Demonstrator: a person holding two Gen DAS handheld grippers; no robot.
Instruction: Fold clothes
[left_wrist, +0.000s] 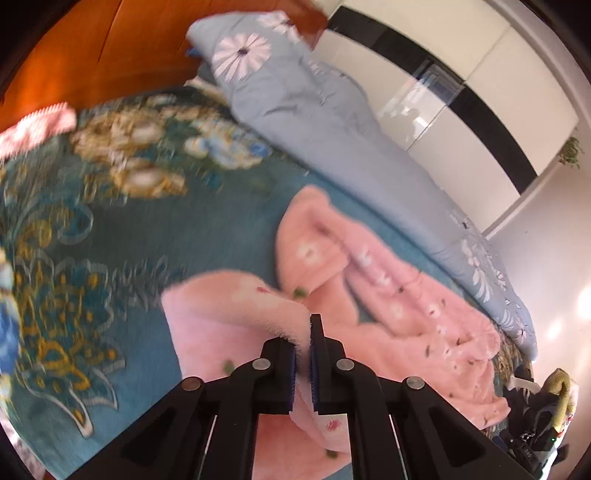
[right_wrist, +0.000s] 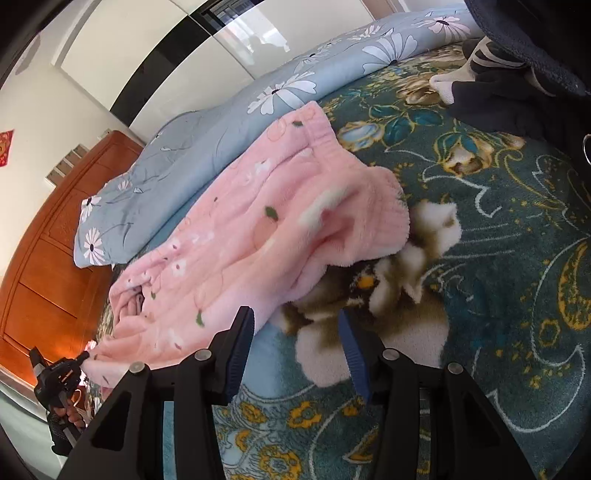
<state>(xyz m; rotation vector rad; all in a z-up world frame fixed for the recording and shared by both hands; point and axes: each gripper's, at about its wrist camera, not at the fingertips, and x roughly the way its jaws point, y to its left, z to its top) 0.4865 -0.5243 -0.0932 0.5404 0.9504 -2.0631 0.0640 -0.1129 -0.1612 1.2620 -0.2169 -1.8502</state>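
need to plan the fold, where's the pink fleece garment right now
The pink fleece garment lies spread on the teal floral blanket, alongside the blue daisy quilt. The left gripper is shut on one edge.

— Blurred by motion: teal floral blanket (left_wrist: 110, 229) pattern, left wrist view. Pink garment (left_wrist: 388, 295) edge hidden between closed jaws.

— Dark clothes (right_wrist: 517, 92) cut off at right wrist view's top corner; kind unreadable.

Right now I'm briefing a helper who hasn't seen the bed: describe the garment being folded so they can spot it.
On the teal floral blanket, beside the long grey daisy-print duvet, lies the pink garment. It is the only fluffy pink piece there, dotted with small flowers and green leaves, unlike the dark clothes heaped further along.
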